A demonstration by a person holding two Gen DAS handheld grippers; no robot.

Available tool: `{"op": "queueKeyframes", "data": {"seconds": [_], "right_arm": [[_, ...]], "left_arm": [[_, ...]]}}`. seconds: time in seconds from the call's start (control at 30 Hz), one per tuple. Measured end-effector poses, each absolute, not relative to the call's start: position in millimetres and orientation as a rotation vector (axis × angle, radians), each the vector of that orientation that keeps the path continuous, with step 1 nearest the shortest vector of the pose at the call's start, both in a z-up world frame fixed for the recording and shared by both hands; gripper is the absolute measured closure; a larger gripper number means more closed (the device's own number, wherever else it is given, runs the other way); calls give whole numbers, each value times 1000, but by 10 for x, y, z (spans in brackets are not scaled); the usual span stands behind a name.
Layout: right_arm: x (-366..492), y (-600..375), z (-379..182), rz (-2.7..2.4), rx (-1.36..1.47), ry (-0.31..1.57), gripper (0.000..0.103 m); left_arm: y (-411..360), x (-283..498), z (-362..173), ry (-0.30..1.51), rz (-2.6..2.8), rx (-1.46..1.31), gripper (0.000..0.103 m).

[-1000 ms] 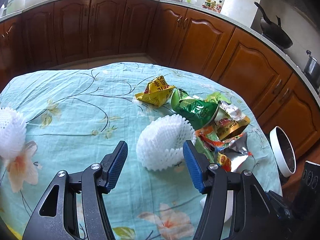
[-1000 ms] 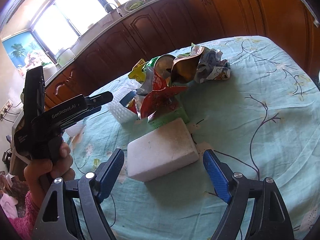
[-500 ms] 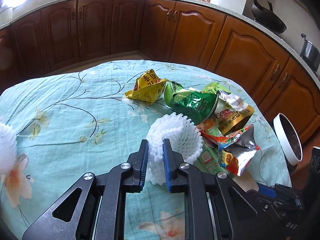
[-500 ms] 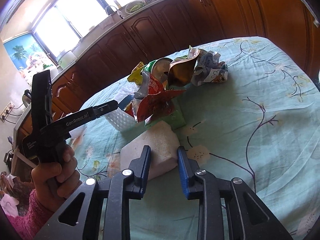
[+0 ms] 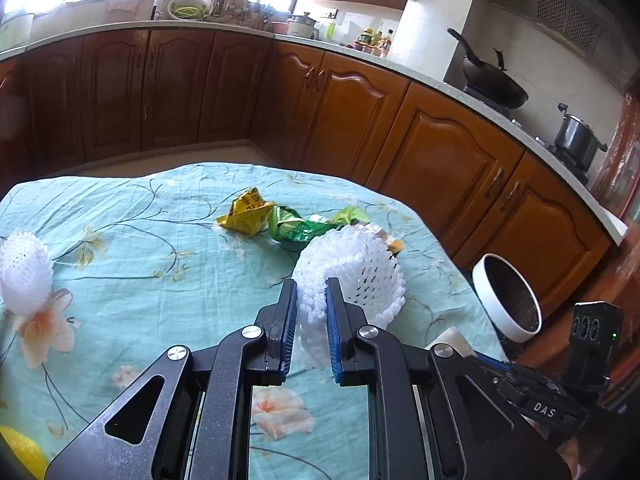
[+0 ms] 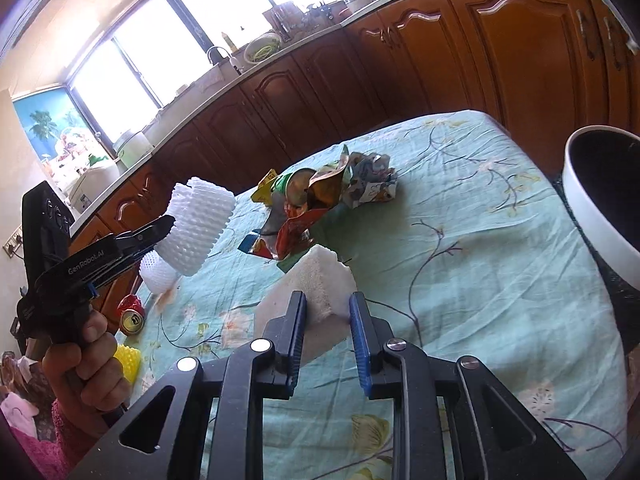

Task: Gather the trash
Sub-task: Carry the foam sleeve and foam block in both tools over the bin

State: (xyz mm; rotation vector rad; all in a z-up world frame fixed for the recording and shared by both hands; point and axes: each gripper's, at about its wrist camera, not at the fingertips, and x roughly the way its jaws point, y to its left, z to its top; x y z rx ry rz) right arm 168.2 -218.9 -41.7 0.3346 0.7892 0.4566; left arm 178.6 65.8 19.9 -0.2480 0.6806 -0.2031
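My left gripper (image 5: 312, 292) is shut on a white foam fruit net (image 5: 360, 268) and holds it above the table; the net also shows in the right wrist view (image 6: 196, 228). My right gripper (image 6: 328, 304) is shut on a white foam block (image 6: 316, 284), lifted off the cloth. A pile of crumpled snack wrappers (image 6: 320, 196) lies mid-table, seen in the left wrist view as a yellow wrapper (image 5: 248, 216) and a green one (image 5: 296, 228). A white bin with a dark inside (image 5: 508, 296) stands off the table's right edge (image 6: 600, 208).
A second white foam net (image 5: 24, 276) lies at the table's left. A crushed red can (image 6: 132, 316) and a yellow foam net (image 6: 128, 360) lie near the left hand. Wooden kitchen cabinets (image 5: 360, 120) ring the table (image 5: 140, 280).
Both grippers closed, the left on the foam net and the right on the foam block. Both have since lifted their objects off the table.
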Motion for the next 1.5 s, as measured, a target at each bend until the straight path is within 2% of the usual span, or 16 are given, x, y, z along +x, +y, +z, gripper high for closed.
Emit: {"op": "queueKeyframes", "data": {"seconds": [0.6, 1.5], "right_arm": [[1424, -3417, -283, 218, 415, 696, 80], [1668, -4541, -105, -12, 405, 627, 80]], "left_arm": [[-695, 1786, 96, 746, -441, -131, 90], [-2021, 2256, 173, 777, -594, -21, 90]]}}
